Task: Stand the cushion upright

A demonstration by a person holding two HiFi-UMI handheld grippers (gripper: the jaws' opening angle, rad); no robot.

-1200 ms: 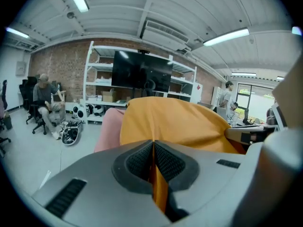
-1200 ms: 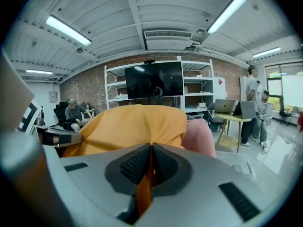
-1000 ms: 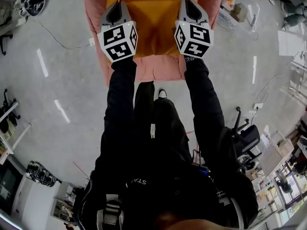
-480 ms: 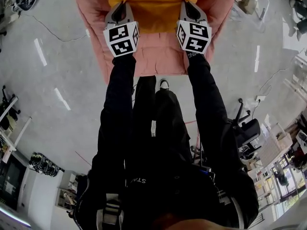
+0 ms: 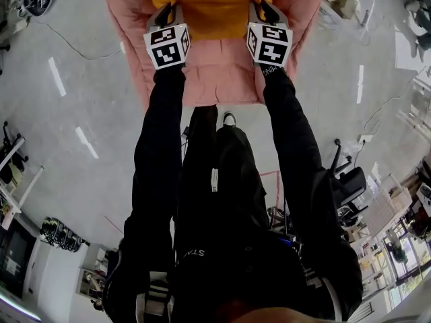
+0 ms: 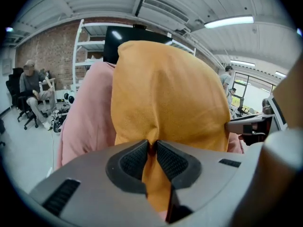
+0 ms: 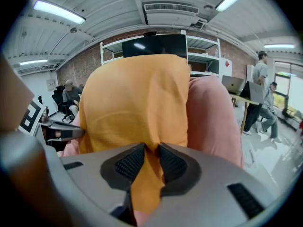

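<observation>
An orange cushion [image 5: 209, 5] stands upright on a pink armchair [image 5: 222, 73], leaning against its back. My left gripper [image 5: 167, 9] grips the cushion's lower left edge and my right gripper [image 5: 261, 7] its lower right edge. In the left gripper view the cushion [image 6: 170, 93] fills the middle and a fold of its fabric is pinched at the left gripper [image 6: 152, 143]. The right gripper view shows a fold of the cushion [image 7: 137, 103] between the jaws of the right gripper [image 7: 151, 148]. Both pairs of jaws are opening with the fabric still between them.
The armchair's pink back [image 6: 87, 122] rises behind the cushion. Grey floor with cables surrounds the chair. A seated person [image 6: 33, 86] is far left, and standing people [image 7: 259, 93] are far right. Metal shelves with a dark screen [image 7: 154, 44] stand behind.
Both grippers have come down together with the cushion, setting its lower edge on the seat. More of the pink seat now shows in front of them.
</observation>
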